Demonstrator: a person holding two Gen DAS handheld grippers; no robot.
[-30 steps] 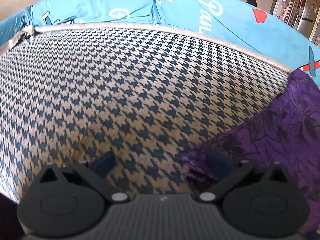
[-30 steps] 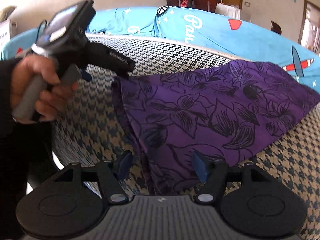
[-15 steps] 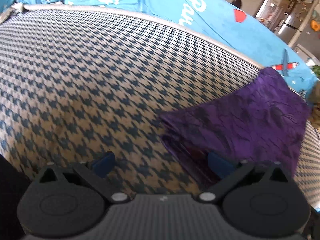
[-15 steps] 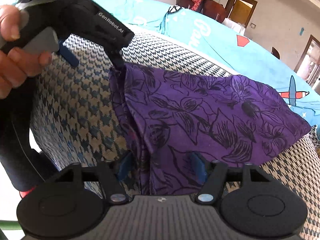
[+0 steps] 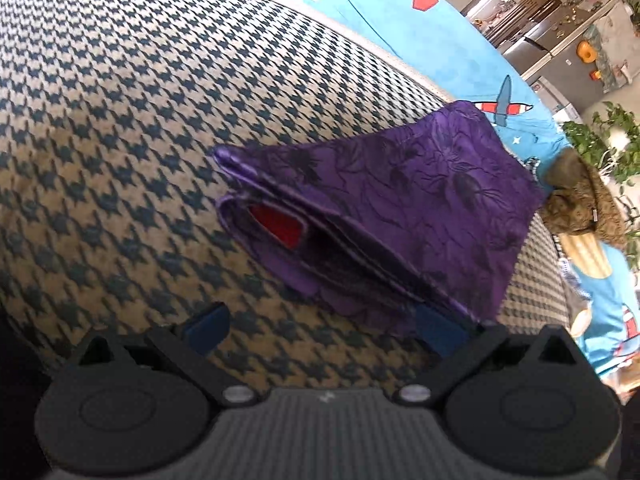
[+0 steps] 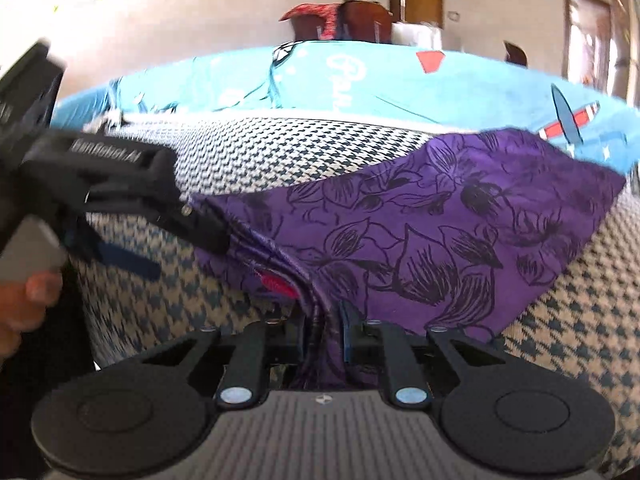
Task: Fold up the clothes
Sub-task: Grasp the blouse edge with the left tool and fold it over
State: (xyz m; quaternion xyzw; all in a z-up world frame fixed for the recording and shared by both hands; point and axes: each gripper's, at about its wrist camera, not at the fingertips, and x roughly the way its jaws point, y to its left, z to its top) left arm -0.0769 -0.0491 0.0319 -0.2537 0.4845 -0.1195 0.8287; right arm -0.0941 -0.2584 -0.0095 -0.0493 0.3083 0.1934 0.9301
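A folded purple garment with black flower print (image 6: 440,216) lies on the houndstooth cover (image 5: 120,120). A red patch (image 5: 276,226) shows between its layers. My right gripper (image 6: 326,332) is at the garment's near edge; its jaws are closing, and a bunch of purple cloth is squeezed between them. My left gripper (image 5: 322,330) stands open over the cover, with its right pad (image 5: 440,334) at the garment's near corner and nothing between its fingers. In the right wrist view the left gripper (image 6: 184,254) is at the garment's left corner, held by a hand (image 6: 28,300).
A bright blue sheet with printed shapes (image 6: 400,84) covers the surface behind the houndstooth cover. A brown heap of cloth (image 5: 580,204) and green plants (image 5: 612,140) are at the right. Dark chairs (image 6: 352,20) stand by the far wall.
My right jaws have closed in from wide apart onto the garment's near edge. My left gripper has swung right, bringing the whole garment into its view, and has stayed open.
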